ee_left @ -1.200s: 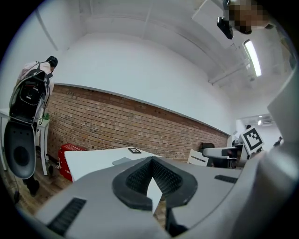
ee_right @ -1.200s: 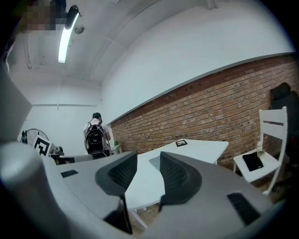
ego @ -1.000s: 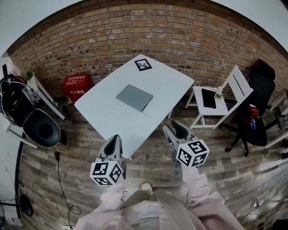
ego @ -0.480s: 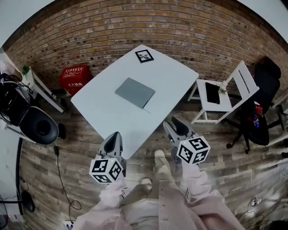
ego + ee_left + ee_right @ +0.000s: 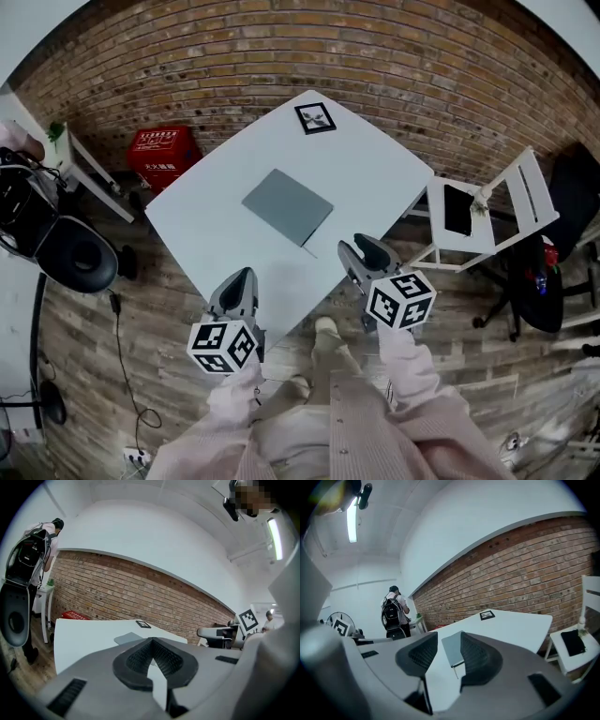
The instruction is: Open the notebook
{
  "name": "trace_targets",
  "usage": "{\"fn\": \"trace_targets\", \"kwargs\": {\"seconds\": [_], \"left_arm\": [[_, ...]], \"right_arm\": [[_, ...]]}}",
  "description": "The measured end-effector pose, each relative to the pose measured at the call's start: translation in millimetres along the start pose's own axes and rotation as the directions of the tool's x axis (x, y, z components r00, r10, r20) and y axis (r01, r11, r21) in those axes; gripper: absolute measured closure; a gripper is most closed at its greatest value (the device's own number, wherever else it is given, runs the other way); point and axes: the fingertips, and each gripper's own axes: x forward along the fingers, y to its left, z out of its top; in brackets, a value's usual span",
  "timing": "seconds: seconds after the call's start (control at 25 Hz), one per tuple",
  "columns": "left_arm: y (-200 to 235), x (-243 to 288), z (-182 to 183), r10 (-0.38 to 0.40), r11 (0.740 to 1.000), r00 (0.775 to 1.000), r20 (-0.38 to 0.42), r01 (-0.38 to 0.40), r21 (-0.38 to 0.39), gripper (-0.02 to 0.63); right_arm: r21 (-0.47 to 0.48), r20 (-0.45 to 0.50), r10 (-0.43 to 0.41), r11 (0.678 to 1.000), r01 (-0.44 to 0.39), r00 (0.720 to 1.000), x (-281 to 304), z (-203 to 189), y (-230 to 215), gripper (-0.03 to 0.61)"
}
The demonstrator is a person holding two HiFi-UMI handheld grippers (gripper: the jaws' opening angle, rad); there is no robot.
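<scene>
Left gripper (image 5: 151,641) sits at the lower left of the head view with its jaws pressed together at the tips, gripping nothing. At lower right, the right gripper (image 5: 447,651) has its jaws parted and empty, and its own view shows the notebook (image 5: 287,206) through the gap. That grey notebook lies closed and flat near the middle of the white table (image 5: 375,178), well apart from both tools, which hang just short of the near edge. I judge the parted right is lined up to pinch the cover, with the clenched left free to pin the book down.
</scene>
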Motion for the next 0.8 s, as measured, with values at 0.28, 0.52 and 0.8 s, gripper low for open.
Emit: {"fn": "trace_targets", "kwargs": {"seconds": [0.28,0.52,0.8], "left_arm": [[11,44,-7,0.083,0.994,0.996,-0.026,-0.085,-0.064,0.621],[22,70,-8,0.154,0.981,0.988,-0.032,-0.157,-0.113,0.621],[30,96,-17,0.214,0.963,0.976,-0.048,-0.219,-0.158,0.621]], "right_arm": [[-0.007,-0.102,0.087,0.996,-0.088,0.991,56,1,-29,0.423],[0.000,-0.174,0.164,0.986,-0.167,0.971,94,1,-48,0.423],[0.002,-0.262,0.223,0.973,-0.231,0.939,129,-8,-69,0.423]]}}
